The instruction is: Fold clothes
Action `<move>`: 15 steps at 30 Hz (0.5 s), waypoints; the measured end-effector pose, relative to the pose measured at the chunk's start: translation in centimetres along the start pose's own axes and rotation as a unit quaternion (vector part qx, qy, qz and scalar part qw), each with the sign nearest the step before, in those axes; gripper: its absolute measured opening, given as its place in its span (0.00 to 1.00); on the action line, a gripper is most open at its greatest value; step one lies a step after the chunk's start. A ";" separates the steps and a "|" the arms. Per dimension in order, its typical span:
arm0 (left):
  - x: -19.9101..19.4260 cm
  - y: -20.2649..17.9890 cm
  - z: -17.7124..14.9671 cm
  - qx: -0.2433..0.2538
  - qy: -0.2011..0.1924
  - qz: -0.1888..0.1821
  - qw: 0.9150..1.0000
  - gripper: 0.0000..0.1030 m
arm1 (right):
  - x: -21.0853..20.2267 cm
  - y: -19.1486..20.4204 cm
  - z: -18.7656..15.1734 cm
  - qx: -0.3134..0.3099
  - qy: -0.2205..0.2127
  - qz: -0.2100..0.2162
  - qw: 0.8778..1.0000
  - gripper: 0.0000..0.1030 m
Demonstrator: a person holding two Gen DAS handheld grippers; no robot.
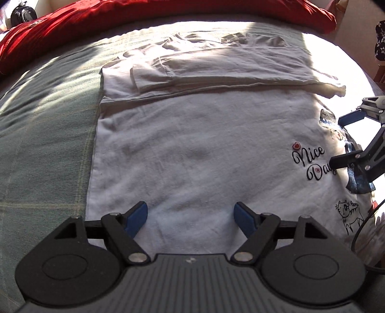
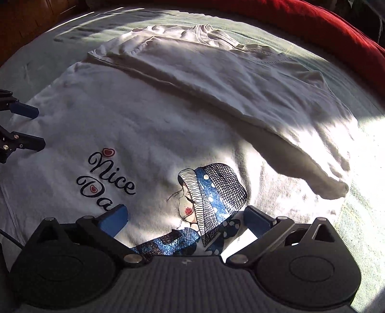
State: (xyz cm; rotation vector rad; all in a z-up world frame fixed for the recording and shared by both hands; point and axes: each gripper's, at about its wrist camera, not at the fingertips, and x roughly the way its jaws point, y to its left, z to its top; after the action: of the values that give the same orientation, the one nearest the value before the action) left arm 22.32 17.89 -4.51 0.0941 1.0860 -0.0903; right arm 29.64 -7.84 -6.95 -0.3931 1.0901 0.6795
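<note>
A white T-shirt (image 1: pixel 192 149) with a "Nice Day" print (image 1: pixel 310 163) lies flat on the bed, its far side and a sleeve (image 1: pixel 216 69) folded over onto it. My left gripper (image 1: pixel 191 216) hangs open above the plain near part of the shirt, nothing between its blue pads. My right gripper (image 2: pixel 186 221) stands wide open over the printed figure in a hat (image 2: pixel 211 199), empty as well. In the right wrist view the shirt (image 2: pixel 149 125) has its folded sleeve (image 2: pixel 300 163) draped to the right. Each view shows the other gripper at its edge: the right gripper (image 1: pixel 341 142) and the left gripper (image 2: pixel 33 127).
A grey-green checked bedcover (image 1: pixel 48 120) lies under the shirt. A red blanket (image 1: pixel 144 16) runs along the far edge of the bed, also seen as the red blanket (image 2: pixel 336 29). A dark bag (image 1: pixel 22 15) sits at the far left corner.
</note>
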 end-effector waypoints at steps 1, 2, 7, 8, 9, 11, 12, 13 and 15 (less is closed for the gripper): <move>-0.3 -0.2 -0.1 0.016 -0.005 0.002 1.000 0.73 | 0.0 0.0 0.1 -0.001 0.003 0.000 1.000 1.00; -0.7 -0.5 -0.1 0.034 -0.010 0.006 0.999 0.72 | -0.2 0.1 0.3 -0.003 0.006 0.000 1.000 1.00; -3.0 -2.1 -0.9 0.130 -0.030 0.005 0.991 0.56 | -1.9 0.0 0.9 -0.022 0.018 0.005 1.000 0.79; -3.4 -2.5 -1.0 0.149 -0.032 0.003 0.988 0.56 | -2.4 0.1 1.0 -0.028 0.017 0.004 0.999 0.78; -3.9 -3.0 -1.4 0.170 -0.031 -0.003 0.985 0.53 | -2.9 0.2 1.0 -0.036 0.016 0.003 0.999 0.78; -4.9 -4.2 -2.4 0.219 -0.032 -0.014 0.975 0.53 | -4.1 0.7 0.9 -0.061 0.011 0.001 0.998 0.78; -5.4 -4.8 -2.9 0.243 -0.032 -0.020 0.969 0.53 | -4.5 1.0 0.7 -0.079 0.008 0.001 0.997 0.78; -5.8 -5.7 -3.7 0.274 -0.033 -0.022 0.961 0.53 | -4.9 1.4 0.5 -0.097 0.005 0.002 0.995 0.78; -6.4 -7.2 -5.1 0.328 -0.034 -0.024 0.944 0.53 | -5.3 2.4 0.0 -0.141 0.003 0.005 0.990 0.78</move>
State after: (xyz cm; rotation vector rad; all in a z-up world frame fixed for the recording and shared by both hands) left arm 14.03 11.49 -1.48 0.6612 0.9524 -0.4957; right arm 26.47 -7.76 -2.04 -0.6322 1.0037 0.8443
